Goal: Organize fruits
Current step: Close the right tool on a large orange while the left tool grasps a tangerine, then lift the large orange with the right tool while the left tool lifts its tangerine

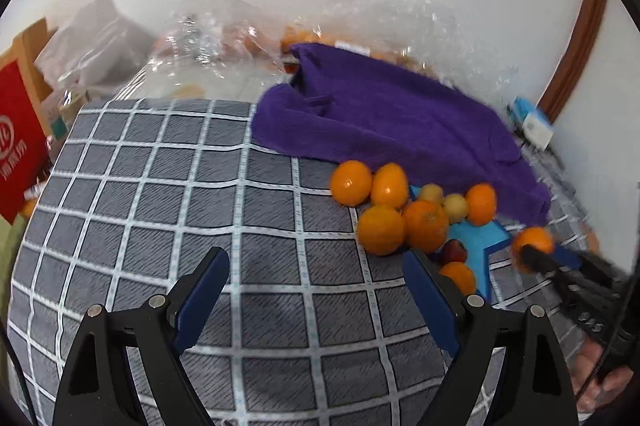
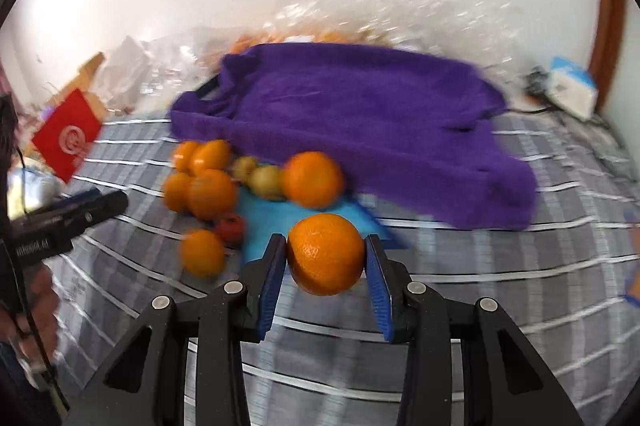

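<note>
My right gripper (image 2: 326,246) is shut on an orange (image 2: 325,254) and holds it above the checked cloth; it also shows in the left wrist view (image 1: 534,244), where the right gripper (image 1: 530,254) comes in from the right. A pile of oranges (image 1: 382,228) (image 2: 212,191), two yellow-green fruits (image 1: 456,205) (image 2: 266,179) and a small red fruit (image 1: 454,252) (image 2: 230,226) lie around a blue mat (image 1: 478,238) (image 2: 276,222). My left gripper (image 1: 316,268) is open and empty over the cloth, left of the pile.
A purple sweater (image 1: 384,117) (image 2: 360,121) lies behind the fruit on the grey checked cloth (image 1: 180,185). Clear plastic bags (image 1: 224,37) line the back wall. A red bag (image 1: 18,141) stands far left, a white-blue box (image 1: 532,123) far right.
</note>
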`<state>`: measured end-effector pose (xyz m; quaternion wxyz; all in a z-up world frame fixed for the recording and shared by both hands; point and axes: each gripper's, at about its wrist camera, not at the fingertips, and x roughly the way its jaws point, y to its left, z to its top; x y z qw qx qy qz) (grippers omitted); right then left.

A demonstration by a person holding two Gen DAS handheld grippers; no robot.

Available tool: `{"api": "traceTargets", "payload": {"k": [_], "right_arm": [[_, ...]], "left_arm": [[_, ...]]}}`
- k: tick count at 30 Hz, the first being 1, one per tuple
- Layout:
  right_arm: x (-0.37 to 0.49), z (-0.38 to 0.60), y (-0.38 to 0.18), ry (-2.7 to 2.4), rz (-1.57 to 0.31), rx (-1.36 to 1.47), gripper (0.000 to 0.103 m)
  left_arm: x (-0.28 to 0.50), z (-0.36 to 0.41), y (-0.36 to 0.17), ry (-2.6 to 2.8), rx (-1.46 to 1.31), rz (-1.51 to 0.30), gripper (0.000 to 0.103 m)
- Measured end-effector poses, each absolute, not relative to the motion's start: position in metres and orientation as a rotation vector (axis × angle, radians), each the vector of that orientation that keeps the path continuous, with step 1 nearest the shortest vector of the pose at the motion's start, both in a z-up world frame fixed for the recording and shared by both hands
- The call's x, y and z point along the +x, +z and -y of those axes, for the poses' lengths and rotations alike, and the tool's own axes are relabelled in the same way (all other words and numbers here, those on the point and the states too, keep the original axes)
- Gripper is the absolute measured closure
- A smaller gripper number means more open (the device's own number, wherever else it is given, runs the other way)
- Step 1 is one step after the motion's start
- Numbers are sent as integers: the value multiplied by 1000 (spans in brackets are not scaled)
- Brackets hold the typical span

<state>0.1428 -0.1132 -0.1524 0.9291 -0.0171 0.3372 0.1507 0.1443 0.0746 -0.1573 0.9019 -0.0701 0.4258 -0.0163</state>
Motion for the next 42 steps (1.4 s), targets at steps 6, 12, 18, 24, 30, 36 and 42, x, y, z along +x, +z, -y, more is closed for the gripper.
{"api": "traceTargets", "payload": {"k": [6,12,18,24,30,36,42], "right_arm": [[150,150,-169,243,-710,-35,63],[151,155,-172,278,-675,-24,63],[151,153,-181,291,-679,-9,63],[149,157,-181,296,-671,15,63],[150,155,-183,285,-687,13,61],[153,153,-185,276,-707,-1,60],[153,154,-185,275,-707,-4,59]], "left_arm": [[156,-55,-167,-71,-95,-899,27],[169,-49,-173,-122,-147,-910,52],[175,-47,-179,-190,-206,-910,71],[162,-43,-172,-158,-135,-901,71],[139,-51,-176,-63,-34,-894,70],[148,-58,-181,-70,-85,-892,70],[153,-58,-186,-71,-101,-866,70]]}}
